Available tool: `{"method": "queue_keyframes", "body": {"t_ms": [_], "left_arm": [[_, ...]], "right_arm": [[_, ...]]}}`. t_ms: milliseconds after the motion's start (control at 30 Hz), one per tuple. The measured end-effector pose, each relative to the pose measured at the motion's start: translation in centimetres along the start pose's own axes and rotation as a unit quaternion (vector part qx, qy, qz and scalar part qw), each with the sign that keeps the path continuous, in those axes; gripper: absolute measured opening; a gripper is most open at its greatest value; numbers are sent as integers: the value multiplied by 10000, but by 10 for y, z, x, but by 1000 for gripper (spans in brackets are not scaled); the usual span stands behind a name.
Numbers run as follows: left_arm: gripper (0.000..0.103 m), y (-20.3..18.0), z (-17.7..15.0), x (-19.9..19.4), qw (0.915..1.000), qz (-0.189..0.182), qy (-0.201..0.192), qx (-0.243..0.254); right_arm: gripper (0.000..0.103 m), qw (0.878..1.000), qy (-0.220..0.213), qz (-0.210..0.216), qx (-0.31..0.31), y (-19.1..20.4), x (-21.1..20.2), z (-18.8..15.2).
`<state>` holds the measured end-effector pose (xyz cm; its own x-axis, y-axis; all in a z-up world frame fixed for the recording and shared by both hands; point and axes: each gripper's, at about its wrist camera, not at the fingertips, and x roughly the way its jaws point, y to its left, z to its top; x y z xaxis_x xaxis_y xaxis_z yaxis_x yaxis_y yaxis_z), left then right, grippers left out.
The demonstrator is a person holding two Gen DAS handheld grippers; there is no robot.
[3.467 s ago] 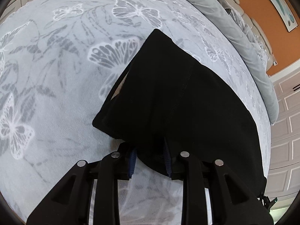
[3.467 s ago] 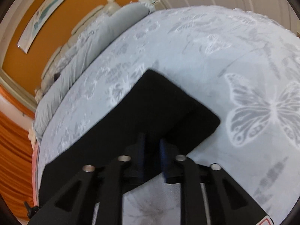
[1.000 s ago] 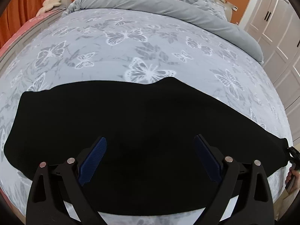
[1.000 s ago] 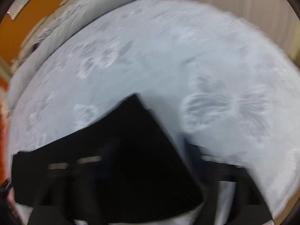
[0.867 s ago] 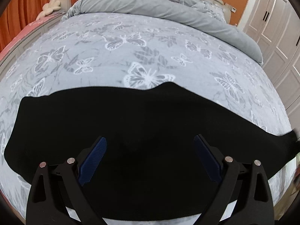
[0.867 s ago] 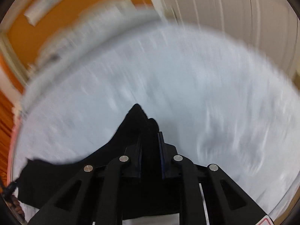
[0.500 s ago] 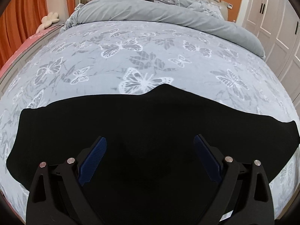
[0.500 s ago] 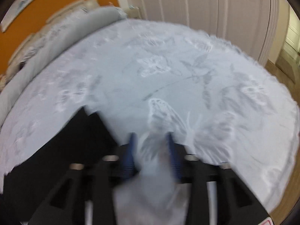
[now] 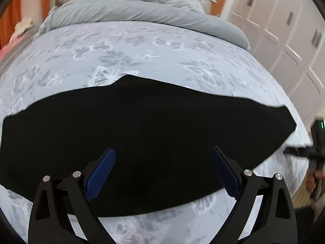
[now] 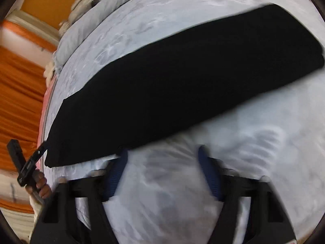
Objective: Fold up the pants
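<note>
The black pants (image 9: 146, 134) lie flat on the bed as one long folded band, running left to right. My left gripper (image 9: 162, 166) is open and empty, held above the band's near edge. In the right wrist view the pants (image 10: 182, 85) stretch diagonally across the bed. My right gripper (image 10: 162, 172) is open and empty, over bare bedding just in front of the pants' near edge. This view is blurred.
The bed has a grey butterfly-print cover (image 9: 142, 48) and a rolled grey duvet (image 9: 142, 14) at the head. White wardrobe doors (image 9: 284, 40) stand on the right. Orange curtains (image 10: 18, 85) hang beyond the bed's far side. The other gripper (image 10: 26, 166) shows at the left edge.
Both grippers have let go of the pants and opened. The right gripper has swung back from the pants' end and now faces along the folded band. The left has pulled back slightly.
</note>
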<state>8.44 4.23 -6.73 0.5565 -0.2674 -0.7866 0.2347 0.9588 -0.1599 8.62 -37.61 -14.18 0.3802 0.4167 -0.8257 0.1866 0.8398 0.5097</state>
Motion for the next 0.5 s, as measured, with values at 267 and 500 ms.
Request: {"method": "queue_keyframes", "body": {"t_ms": [267,500], "left_arm": [[92,8,1,-13,9998,-111,-109,-110],[92,-6,-8,-15,9993,-320,-9,182]], "right_arm": [[6,9856,-1624,479,1,28,-77,17],[57,9994,184,150,250,4,12,-8]]}}
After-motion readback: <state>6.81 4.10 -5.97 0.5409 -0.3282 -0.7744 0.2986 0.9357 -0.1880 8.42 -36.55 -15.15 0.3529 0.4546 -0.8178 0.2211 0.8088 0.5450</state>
